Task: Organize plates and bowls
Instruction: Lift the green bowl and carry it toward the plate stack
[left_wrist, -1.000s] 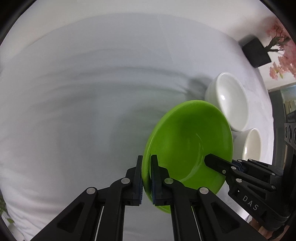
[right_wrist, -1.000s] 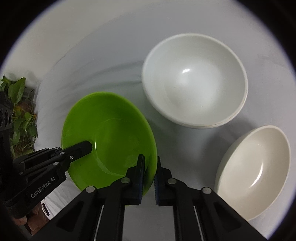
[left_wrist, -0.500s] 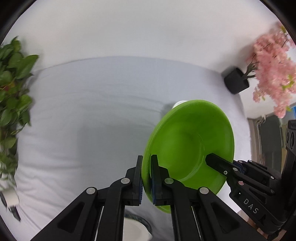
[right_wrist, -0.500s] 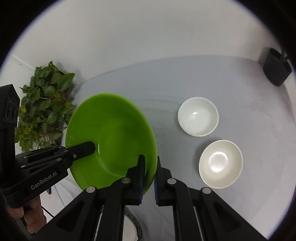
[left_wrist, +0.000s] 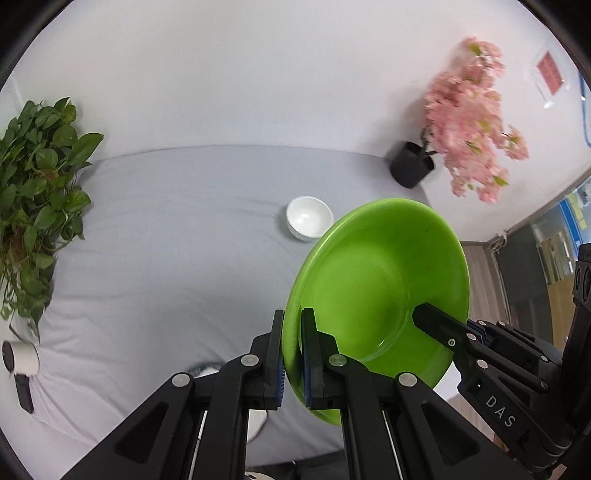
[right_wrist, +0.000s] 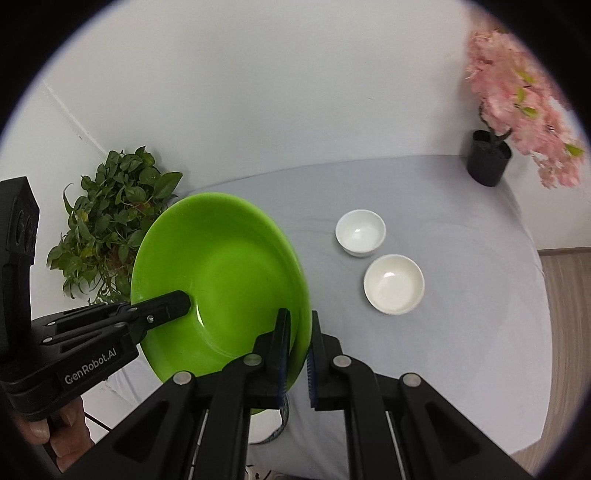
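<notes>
A green plate (left_wrist: 376, 288) hangs in the air above the grey table, held at two rims. My left gripper (left_wrist: 292, 354) is shut on its left rim. My right gripper (right_wrist: 297, 350) is shut on its right rim; the plate also shows in the right wrist view (right_wrist: 221, 280). Two white bowls stand on the cloth at mid table: a far one (right_wrist: 360, 232) and a nearer one (right_wrist: 393, 284). Only one white bowl (left_wrist: 309, 218) shows in the left wrist view. A patterned dish rim (left_wrist: 203, 369) peeks out below my left fingers.
A leafy green plant (left_wrist: 33, 206) stands at the table's left edge. A pink blossom tree in a black pot (left_wrist: 412, 170) stands at the far right corner. A small white camera (left_wrist: 22, 358) sits at the left front. Wooden floor (right_wrist: 565, 314) lies past the right edge.
Both grippers have lifted the green plate high and pulled back from the table. The bowls now look small and far, and the wall and plants have come into view.
</notes>
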